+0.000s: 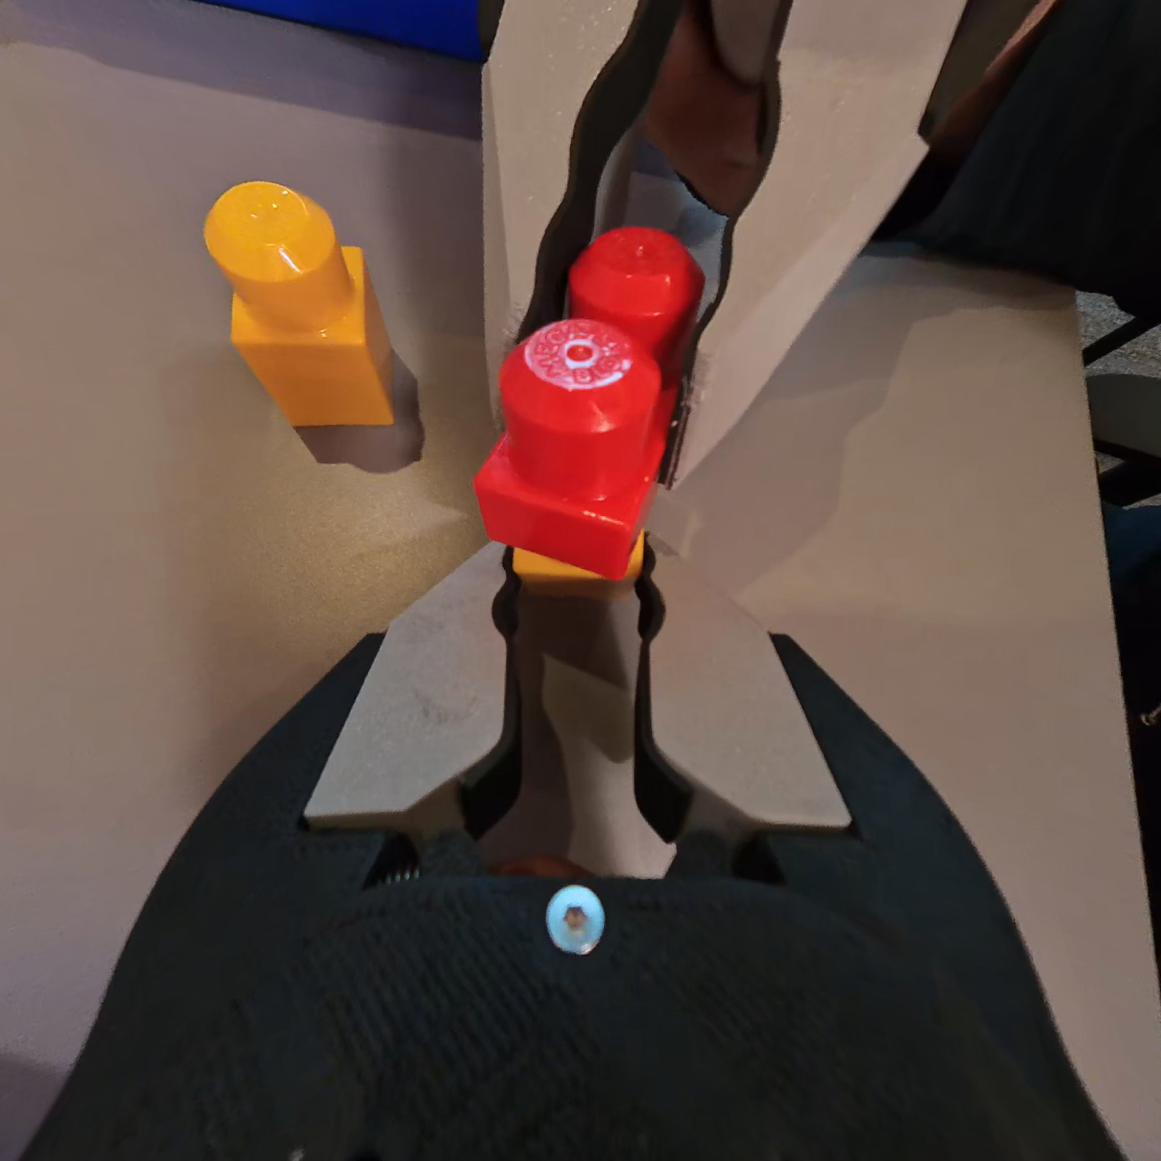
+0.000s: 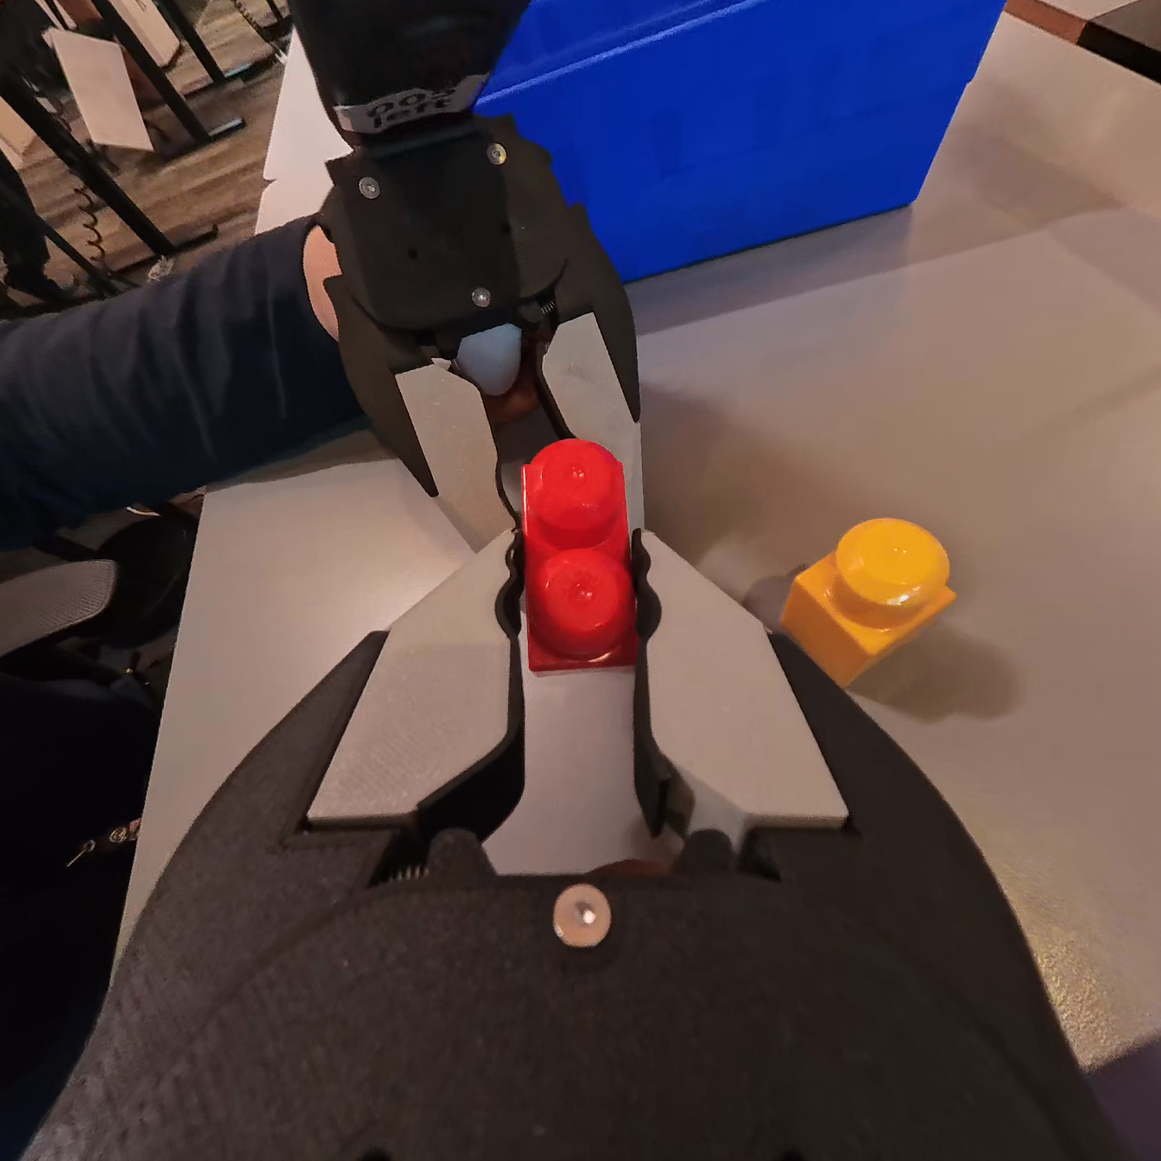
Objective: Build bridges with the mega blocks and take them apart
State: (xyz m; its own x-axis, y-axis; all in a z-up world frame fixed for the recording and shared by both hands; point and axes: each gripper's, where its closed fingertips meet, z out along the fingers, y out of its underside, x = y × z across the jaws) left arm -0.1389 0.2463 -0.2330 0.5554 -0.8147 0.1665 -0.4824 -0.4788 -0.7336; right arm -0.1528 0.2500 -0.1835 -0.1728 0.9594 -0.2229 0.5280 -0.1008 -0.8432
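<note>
The red two-stud block (image 2: 579, 559) was the centre of everything, held above the grey table (image 2: 879, 389). In the right wrist view, the right gripper (image 2: 577, 584) pinched it, its dark pads pressed against the block's two long sides at the nearer stud. In the left wrist view, the left gripper (image 1: 577, 581) had its jaws pinched on a yellow block (image 1: 568, 575) fitted directly under the near end of the red block, which sat slightly tilted on it; only a thin strip of the yellow one showed beneath the red.

The two grippers met nose to nose at the red block, the left one reaching in from the far side, with a dark sleeve (image 2: 157, 364) behind it.

To the right of the red block, in the right wrist view, a second, single-stud yellow block (image 2: 870, 597) stood upright by itself on the table, well apart from both grippers. Farther beyond the red block, a blue bin (image 2: 722, 125) rested on the table.
</note>
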